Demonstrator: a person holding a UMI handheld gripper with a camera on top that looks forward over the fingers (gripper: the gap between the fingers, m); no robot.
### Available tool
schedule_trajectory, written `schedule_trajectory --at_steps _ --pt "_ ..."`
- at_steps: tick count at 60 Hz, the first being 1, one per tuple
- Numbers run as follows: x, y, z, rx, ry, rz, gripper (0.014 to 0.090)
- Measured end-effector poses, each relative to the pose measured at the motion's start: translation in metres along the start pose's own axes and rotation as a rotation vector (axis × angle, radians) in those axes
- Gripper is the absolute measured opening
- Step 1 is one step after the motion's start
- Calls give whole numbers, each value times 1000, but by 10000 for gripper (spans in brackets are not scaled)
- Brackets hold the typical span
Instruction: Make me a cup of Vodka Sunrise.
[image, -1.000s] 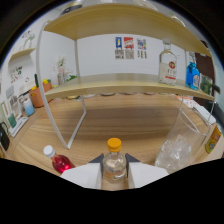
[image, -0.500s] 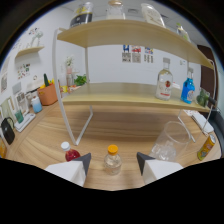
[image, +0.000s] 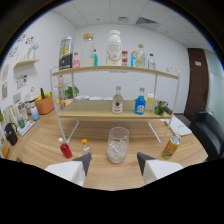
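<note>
Single gripper-mounted wide-angle view, looking forward and slightly downward along the two fingers, which are standing apart at the bottom. It is facing the two-tier shelf rack head-on from near the wooden tabletop, with a glass of ice sitting close before the rack.

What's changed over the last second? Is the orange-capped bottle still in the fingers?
No. The hand-held gripper let go of the small orange-capped bottle, which now stands on the table beside the red bottle. The gripper opened, pulled back and rose, and now faces the glass with ice just ahead of its fingers, holding nothing. The shelf rack and its bottles stayed put, as did the yellow can.
</note>
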Motion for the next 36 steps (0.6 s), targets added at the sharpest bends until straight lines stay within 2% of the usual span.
schedule_trajectory --at_steps 6,17,36 --pt "21 -23 -14 22 19 23 865" --pt "56 -107 -20 123 54 45 863" --pt "96 -262 35 295 39 41 859"
